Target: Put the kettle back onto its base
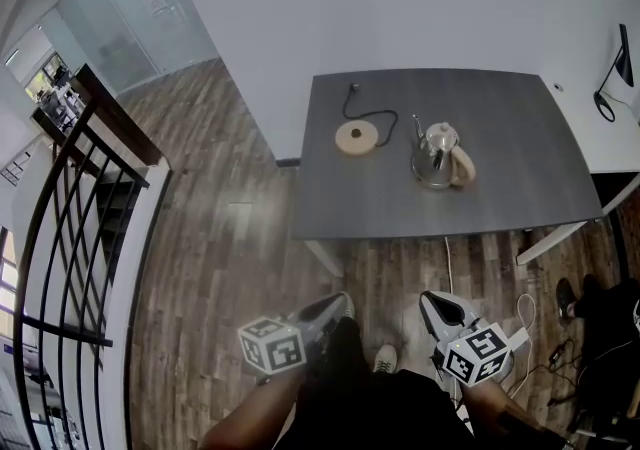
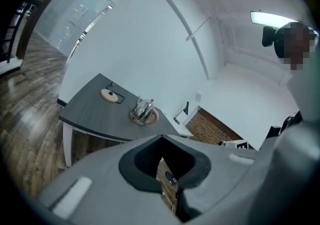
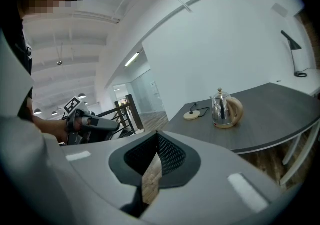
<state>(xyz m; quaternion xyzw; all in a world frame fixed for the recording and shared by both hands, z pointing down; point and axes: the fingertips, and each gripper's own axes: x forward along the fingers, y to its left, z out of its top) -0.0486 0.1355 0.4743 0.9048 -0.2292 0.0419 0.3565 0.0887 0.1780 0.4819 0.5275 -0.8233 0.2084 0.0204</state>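
Note:
A steel kettle point(image 1: 438, 155) with a cream handle stands upright on the dark grey table point(image 1: 500, 128). Its round cream base point(image 1: 357, 137) lies to the left of it, a little apart, with a black cord running to the table's back edge. Both grippers are held low over the floor, well short of the table. My left gripper point(image 1: 338, 306) and right gripper point(image 1: 428, 302) are shut with nothing in them. The left gripper view shows its jaws point(image 2: 161, 139) together, the kettle point(image 2: 142, 111) and base point(image 2: 108, 94) far ahead. The right gripper point(image 3: 157, 135) sees the kettle point(image 3: 226, 110) and base point(image 3: 191, 115) likewise.
A black stair railing point(image 1: 80, 198) runs along the left. A white desk point(image 1: 600, 138) with a black lamp point(image 1: 612, 86) adjoins the table on the right. A white power strip and cables point(image 1: 522, 336) lie on the wood floor near the table's right leg.

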